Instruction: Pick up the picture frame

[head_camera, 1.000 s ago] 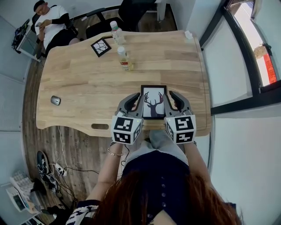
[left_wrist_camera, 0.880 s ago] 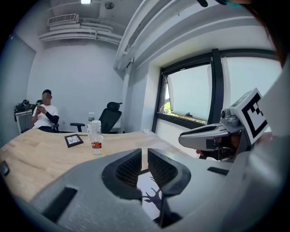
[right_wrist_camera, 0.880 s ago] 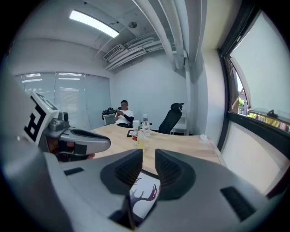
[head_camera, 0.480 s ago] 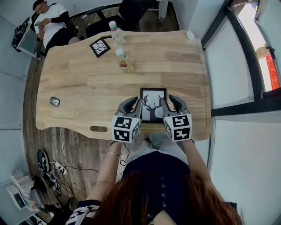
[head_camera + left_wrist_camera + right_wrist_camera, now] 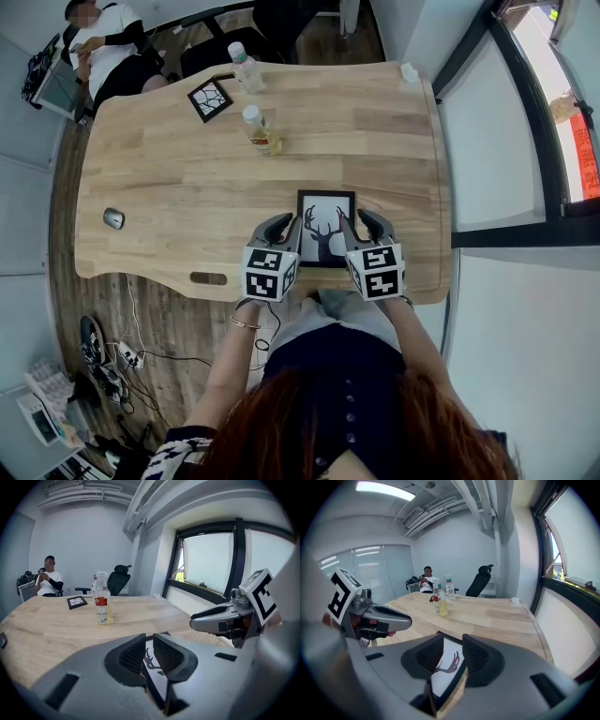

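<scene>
Clamping the picture frame [image 5: 326, 225] by its left border, my left hand-held gripper [image 5: 287, 225] is clenched. My right hand-held gripper [image 5: 360, 221] straddles the right border, its jaws opening and its pads clear. The frame sits by the tabletop's [image 5: 187, 169] near edge. Advisable, I judge: keep both sides level and seat the pads squarely.
</scene>
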Demonstrator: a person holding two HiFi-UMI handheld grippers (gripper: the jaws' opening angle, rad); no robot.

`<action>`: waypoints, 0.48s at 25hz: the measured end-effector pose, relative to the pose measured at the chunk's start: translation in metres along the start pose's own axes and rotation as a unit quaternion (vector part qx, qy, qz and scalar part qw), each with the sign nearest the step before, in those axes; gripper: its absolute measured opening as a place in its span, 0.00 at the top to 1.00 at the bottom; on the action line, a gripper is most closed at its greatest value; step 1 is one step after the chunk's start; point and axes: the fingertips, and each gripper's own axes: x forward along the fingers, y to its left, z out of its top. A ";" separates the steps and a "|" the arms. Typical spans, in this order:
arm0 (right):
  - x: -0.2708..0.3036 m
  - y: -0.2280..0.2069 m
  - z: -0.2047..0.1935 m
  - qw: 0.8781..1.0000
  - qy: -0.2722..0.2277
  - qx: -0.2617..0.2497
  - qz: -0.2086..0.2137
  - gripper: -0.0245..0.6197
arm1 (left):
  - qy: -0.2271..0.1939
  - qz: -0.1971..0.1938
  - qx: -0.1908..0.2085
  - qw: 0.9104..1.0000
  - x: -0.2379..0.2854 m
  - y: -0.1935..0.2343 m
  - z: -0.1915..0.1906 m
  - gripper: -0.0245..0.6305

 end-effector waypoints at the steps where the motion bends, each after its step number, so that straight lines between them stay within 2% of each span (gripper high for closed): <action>1: 0.002 -0.001 -0.003 1.000 0.005 0.001 0.001 0.76 | 0.004 0.001 -0.002 1.000 0.002 0.001 -0.003 0.92; 9: 0.020 -0.005 -0.030 0.999 0.046 0.005 0.006 0.75 | 0.033 0.003 -0.014 0.999 0.016 0.007 -0.023 0.91; 12: 0.025 -0.006 -0.040 0.998 0.060 0.008 0.008 0.75 | 0.044 0.004 -0.023 0.999 0.019 0.009 -0.031 0.85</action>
